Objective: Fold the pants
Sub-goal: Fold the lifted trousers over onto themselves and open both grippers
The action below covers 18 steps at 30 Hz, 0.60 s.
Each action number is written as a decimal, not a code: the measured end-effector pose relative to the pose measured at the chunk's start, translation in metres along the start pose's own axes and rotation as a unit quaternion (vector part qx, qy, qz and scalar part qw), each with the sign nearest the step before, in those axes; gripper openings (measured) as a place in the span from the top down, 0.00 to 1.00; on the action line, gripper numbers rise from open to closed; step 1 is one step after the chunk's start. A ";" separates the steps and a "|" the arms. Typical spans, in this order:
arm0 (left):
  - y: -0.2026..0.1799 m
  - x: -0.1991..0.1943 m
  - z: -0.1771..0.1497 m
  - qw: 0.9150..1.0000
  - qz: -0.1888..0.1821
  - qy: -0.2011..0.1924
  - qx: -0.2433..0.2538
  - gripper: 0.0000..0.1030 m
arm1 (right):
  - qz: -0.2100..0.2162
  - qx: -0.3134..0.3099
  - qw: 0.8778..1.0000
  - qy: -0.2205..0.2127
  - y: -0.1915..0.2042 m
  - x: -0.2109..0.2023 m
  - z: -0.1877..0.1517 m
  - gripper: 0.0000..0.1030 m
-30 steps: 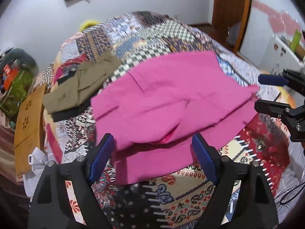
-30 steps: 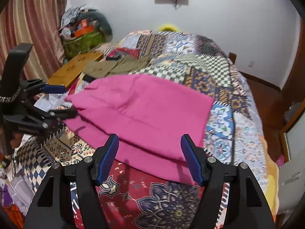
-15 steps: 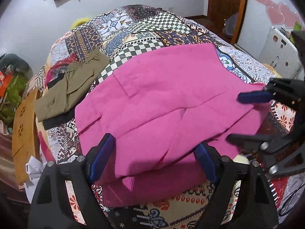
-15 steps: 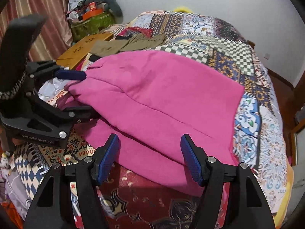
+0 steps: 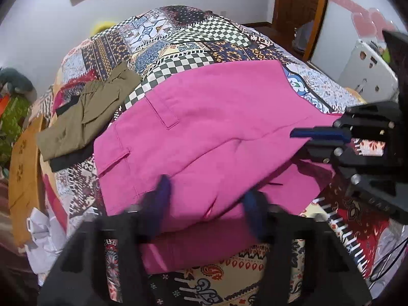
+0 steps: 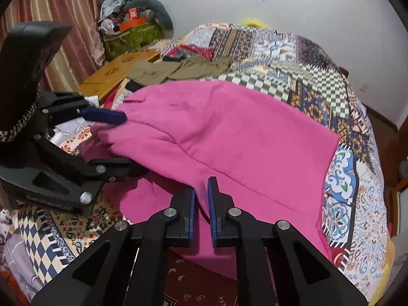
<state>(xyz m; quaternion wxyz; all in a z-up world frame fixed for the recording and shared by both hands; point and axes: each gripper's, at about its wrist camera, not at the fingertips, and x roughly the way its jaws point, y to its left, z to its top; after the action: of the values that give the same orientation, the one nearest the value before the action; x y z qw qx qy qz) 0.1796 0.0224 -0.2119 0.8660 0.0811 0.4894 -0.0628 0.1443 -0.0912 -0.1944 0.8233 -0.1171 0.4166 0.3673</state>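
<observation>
The pink pants [image 5: 211,132] lie partly folded on the patchwork bedspread [image 5: 178,38], and show in the right wrist view [image 6: 242,132] too. My left gripper [image 5: 206,204] is blurred, its jaws closing over the near pink fold with fabric between them; in the right wrist view [image 6: 125,142] its jaws still stand apart around the fold. My right gripper [image 6: 201,199] has its jaws nearly together on a ridge of the pink fabric at the near edge. It also shows in the left wrist view [image 5: 301,142], at the pants' right edge.
Folded olive pants [image 5: 86,112] over a black garment lie at the far left of the bed. A wooden board [image 6: 114,71] and a heap of bags [image 6: 132,25] stand by the curtain. A white cabinet [image 5: 367,68] and a door are to the right.
Both grippers moved in onto the near edge of the pink pants. The right jaws went from wide open to pinched on the fabric; the left jaws are narrowing.
</observation>
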 end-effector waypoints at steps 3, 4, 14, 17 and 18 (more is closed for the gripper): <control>-0.001 -0.006 0.000 1.000 0.014 -0.012 0.001 0.84 | 0.004 -0.003 1.000 -0.013 0.003 -0.010 0.002 0.94; 0.000 -0.010 0.000 1.000 0.017 -0.019 -0.003 0.86 | 0.006 -0.003 1.000 -0.016 0.004 -0.012 0.003 0.94; -0.003 -0.050 -0.004 0.998 -0.004 -0.056 -0.005 0.90 | 0.018 -0.012 0.999 -0.045 0.012 -0.046 0.003 0.94; -0.009 -0.045 -0.013 0.999 -0.009 -0.042 0.003 0.90 | 0.022 -0.011 0.999 -0.036 0.013 -0.046 -0.003 0.94; -0.011 -0.041 -0.016 0.999 -0.010 -0.035 0.004 0.90 | 0.022 -0.010 0.999 -0.036 0.013 -0.047 -0.006 0.94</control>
<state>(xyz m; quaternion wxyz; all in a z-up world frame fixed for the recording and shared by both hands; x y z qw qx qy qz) 0.1430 0.0163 -0.1858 0.8817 0.0773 0.4591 -0.0761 0.1137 -0.1082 -0.1604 0.8281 -0.1029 0.3854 0.3937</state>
